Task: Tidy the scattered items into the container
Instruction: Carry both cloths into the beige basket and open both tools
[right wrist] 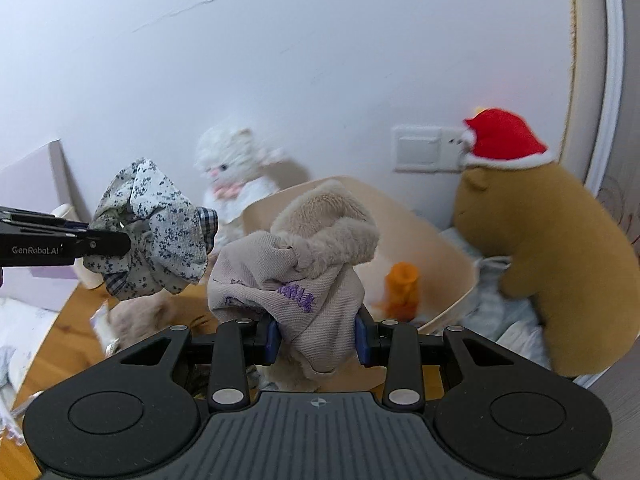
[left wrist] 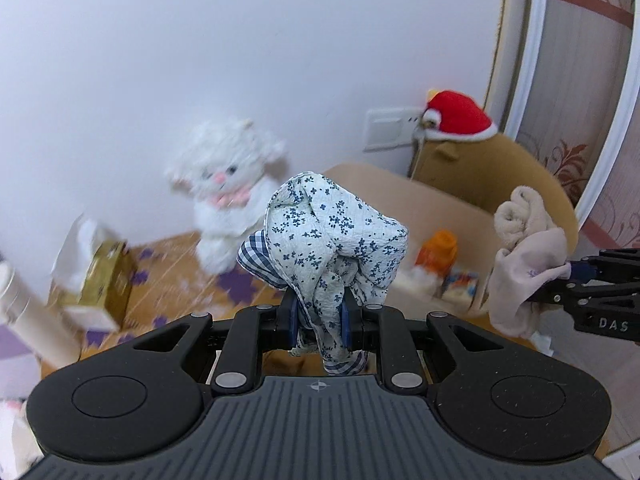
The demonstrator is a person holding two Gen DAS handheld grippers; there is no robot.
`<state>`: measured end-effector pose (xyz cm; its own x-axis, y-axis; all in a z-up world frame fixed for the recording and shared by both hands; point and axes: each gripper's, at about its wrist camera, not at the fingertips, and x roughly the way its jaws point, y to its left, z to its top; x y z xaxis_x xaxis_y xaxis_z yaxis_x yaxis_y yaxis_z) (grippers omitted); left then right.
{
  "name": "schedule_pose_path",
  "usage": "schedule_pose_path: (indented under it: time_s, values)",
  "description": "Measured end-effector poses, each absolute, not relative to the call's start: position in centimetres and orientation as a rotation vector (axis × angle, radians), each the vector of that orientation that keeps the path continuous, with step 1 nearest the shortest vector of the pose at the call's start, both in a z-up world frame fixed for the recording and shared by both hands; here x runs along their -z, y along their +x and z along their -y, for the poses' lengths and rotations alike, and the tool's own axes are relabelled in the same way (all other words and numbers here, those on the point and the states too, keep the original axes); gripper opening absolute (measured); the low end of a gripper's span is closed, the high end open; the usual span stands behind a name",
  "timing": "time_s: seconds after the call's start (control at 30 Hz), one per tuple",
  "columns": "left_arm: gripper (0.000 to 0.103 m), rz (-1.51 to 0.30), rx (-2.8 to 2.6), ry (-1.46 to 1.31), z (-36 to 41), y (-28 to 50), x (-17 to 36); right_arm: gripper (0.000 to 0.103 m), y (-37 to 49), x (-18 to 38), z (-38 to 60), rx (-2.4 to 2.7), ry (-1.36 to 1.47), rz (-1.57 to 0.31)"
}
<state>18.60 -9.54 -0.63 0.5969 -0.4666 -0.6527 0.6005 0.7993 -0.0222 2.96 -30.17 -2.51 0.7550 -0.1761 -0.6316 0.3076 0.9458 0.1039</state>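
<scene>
The left gripper (left wrist: 319,326) has its blue pads clamped on a bunched white cloth (left wrist: 328,236) printed with small dark blue flowers, with a strip of blue-and-white check showing at its edges. The cloth is held up in the air, clear of the floor. The right gripper (right wrist: 316,338) is clamped in the same way on a beige garment (right wrist: 296,276) with a fluffy lining and some purple stitched lettering, too creased to read.

From the right wrist view, the left gripper comes in from the left edge, and the words "GenRobot.AI" are printed in white on its black arm. From the left wrist view, the right gripper enters from the right, with the letters "DAS" showing before the frame cuts them off.

Beyond both bundles stands the beige container (right wrist: 436,236), open at the top, against a white wall. Inside it sits an orange object (right wrist: 402,290), perhaps a bottle or a toy; the blur makes it hard to say. Just to the right of the container is a brown plush toy (right wrist: 552,264) in a red and white hat. To its left sits a white plush cat (left wrist: 228,196) with a pink collar. A gold box (left wrist: 102,280) stands on the wooden floor at the left.
</scene>
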Motion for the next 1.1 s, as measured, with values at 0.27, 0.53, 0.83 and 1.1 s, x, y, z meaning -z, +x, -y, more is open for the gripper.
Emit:
schedule_pose_path:
  time_s: [0.27,0.53,0.83,1.1]
  values:
    - [0.020,-0.702,0.666,0.250,16.8,20.3,0.9,0.034,5.5,3.0,34.4,0.319,0.232,-0.671]
    - [0.020,-0.759,0.670,0.295,23.3,21.7,3.8,0.034,8.8,6.0,39.0,0.371,0.354,-0.742]
    - [0.020,-0.892,0.584,0.352,26.6,24.7,8.7,0.034,11.9,9.3,40.8,0.325,0.310,-0.869]
    - [0.021,-0.992,0.557,0.353,26.9,27.3,11.2,0.042,12.8,10.7,40.3,0.320,0.262,-0.942]
